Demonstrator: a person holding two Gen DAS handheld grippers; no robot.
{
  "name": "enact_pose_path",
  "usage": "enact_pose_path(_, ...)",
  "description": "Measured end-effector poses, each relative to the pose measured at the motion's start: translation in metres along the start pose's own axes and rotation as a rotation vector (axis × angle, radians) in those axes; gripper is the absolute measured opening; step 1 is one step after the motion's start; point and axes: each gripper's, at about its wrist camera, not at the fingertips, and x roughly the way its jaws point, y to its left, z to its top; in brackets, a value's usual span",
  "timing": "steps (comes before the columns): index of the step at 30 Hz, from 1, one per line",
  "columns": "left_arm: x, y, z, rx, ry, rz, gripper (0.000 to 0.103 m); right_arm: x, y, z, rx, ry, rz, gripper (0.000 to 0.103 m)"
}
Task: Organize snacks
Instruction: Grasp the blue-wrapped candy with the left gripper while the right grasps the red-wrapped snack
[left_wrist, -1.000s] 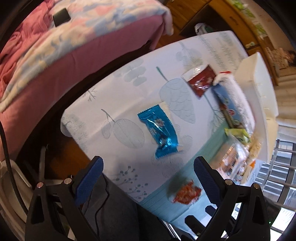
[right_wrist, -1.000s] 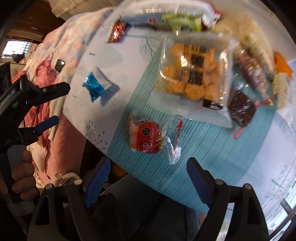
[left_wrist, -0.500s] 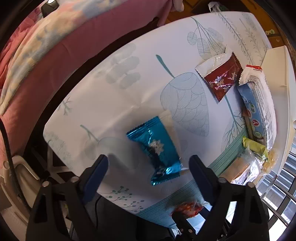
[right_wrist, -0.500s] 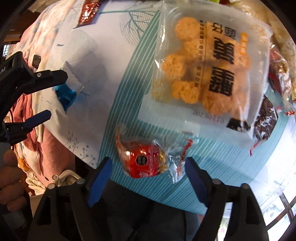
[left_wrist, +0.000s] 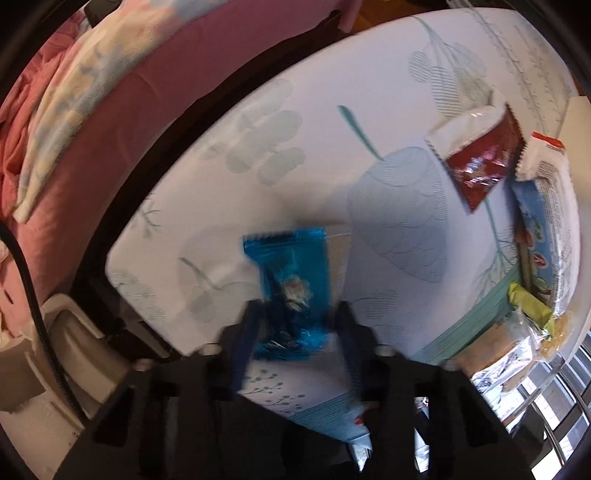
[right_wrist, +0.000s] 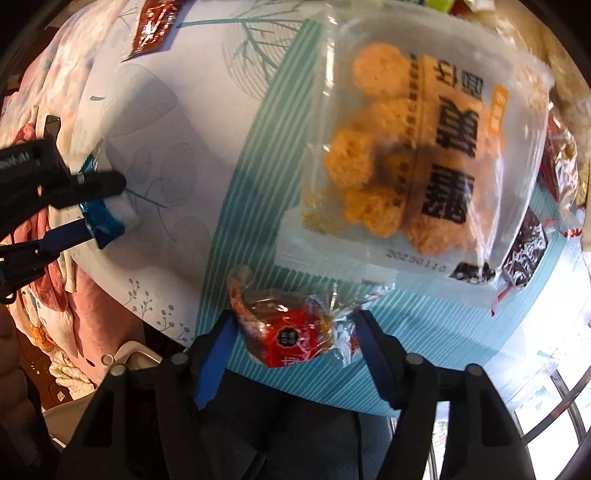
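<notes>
Snacks lie scattered over the table (left_wrist: 229, 177), which wears a pale cloth printed with leaves and a teal striped band. Two of them sit in the claws.

Left claw (left_wrist: 297, 321) points steeply down at the near corner of the table, and its jaws have just been closing; they now press on both sides of the lower end of the blue foil packet (left_wrist: 291, 273), whose upper end lies flat on the cloth. From the right wrist view the same packet (right_wrist: 101, 219) shows pinched between that claw's two fingers at the left edge.

Right claw (right_wrist: 295, 334) stands over the teal band near the table's front edge. Its jaws have just been closing too, and the red wrapped snack (right_wrist: 291, 334) in clear crinkled plastic lies between them. The left finger (right_wrist: 218, 350) sits against the wrapper's edge, while the right one meets only the loose plastic tail (whether the pads truly press is hard to tell).

Just beyond the red snack lies a large clear bag of orange puffs (right_wrist: 406, 158) with bold dark lettering, and a dark brown packet (right_wrist: 524, 254) lies at its right side. Farther along, in the left wrist view, a dark red sachet (left_wrist: 480, 162) lies beside a long blue and white pack (left_wrist: 546, 229), with a green wrapper (left_wrist: 528, 306) below it. A pink bed (left_wrist: 110, 122) with a floral quilt runs alongside the table.
</notes>
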Motion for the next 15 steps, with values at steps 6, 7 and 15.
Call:
enact_pose_path(6,-0.001,0.021,-0.002,-0.023,0.022,-0.064,0.025,0.000,0.010,-0.003,-0.014,-0.008,-0.017,0.057)
enact_pose_path(7,-0.002,0.023,-0.004,-0.022,0.021,-0.067,0.025,-0.001,0.011,-0.004,-0.020,-0.012,-0.019,0.055)
enact_pose_path(15,-0.019,0.027,-0.037,0.002,-0.049,-0.070,0.025,-0.005,0.018,-0.021,-0.056,-0.080,-0.012,0.053)
